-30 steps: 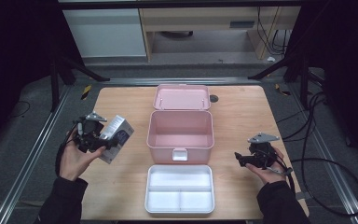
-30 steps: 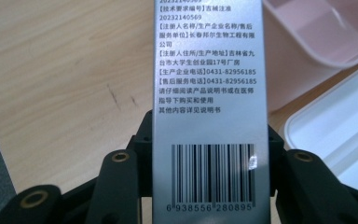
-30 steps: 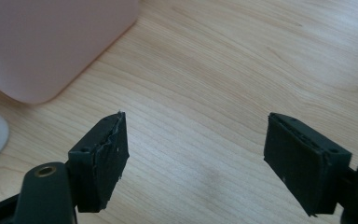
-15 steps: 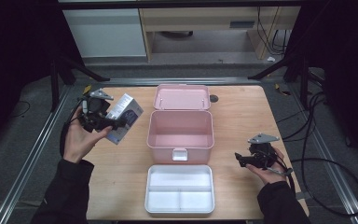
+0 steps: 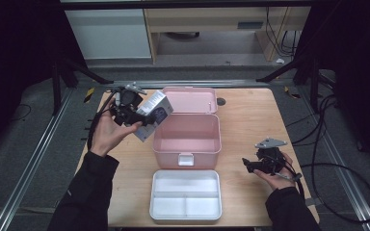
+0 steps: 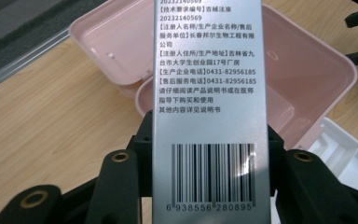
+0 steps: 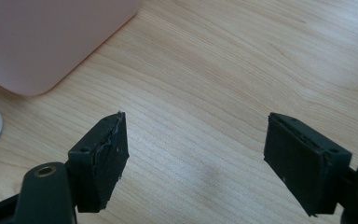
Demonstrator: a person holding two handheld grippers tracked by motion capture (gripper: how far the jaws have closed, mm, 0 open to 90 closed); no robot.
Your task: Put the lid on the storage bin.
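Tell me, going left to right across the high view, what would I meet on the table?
Left gripper gripping a silver box → open pink case → right gripper, its fingers open, held low over the wooden table.

from above the near side we look forward and down on the whole table. the left gripper view sits close over the pink box; the right gripper view skims the wood beside that box.
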